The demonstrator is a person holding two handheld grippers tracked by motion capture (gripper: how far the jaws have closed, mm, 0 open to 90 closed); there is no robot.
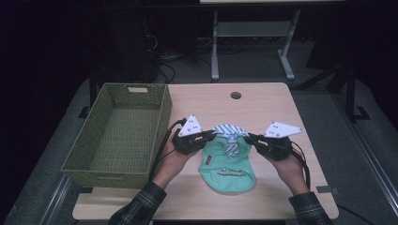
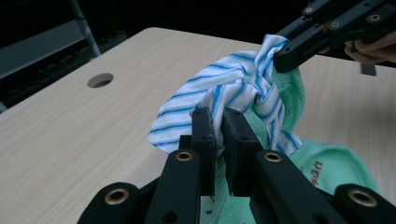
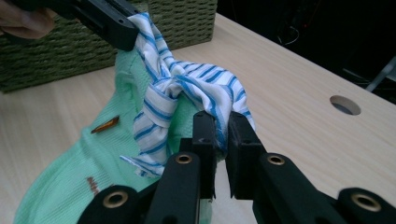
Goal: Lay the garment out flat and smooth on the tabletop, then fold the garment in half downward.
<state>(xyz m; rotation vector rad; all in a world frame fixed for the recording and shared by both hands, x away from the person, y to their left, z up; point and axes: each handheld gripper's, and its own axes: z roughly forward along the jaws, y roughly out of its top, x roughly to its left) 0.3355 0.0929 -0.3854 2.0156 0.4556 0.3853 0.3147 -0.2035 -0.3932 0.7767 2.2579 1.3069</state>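
Pale wood is covering the surface [image 1: 263,101], which is sitting in a dark room with a round hole near its far edge. Two forearms in plaid sleeves are coming in from the near edge, each hand wrapping around a tool from below and angling it inward toward the other. The left tool [image 1: 213,134] is pointing to the person's right, with its grey plate tilting up behind it; the right tool [image 1: 249,137] is pointing the opposite way, mirroring it.

A small green shirt [image 1: 227,164] with a striped collar [image 1: 230,131] is lying between the two tools, its body spreading on the wood nearer to the person than either tip. The left tool is clamping down on the collar's left side: in the left gripper view its jaws are pinching the striped cloth [image 2: 219,100] tight, with the other tool gripping the same cloth farther off. The right tool [image 3: 220,140] is likewise biting on the collar's right side, fabric [image 3: 196,84] bunching just ahead of it.

A green woven basket [image 1: 162,110] is standing just beyond the left tool's outer side, well apart from the right one.
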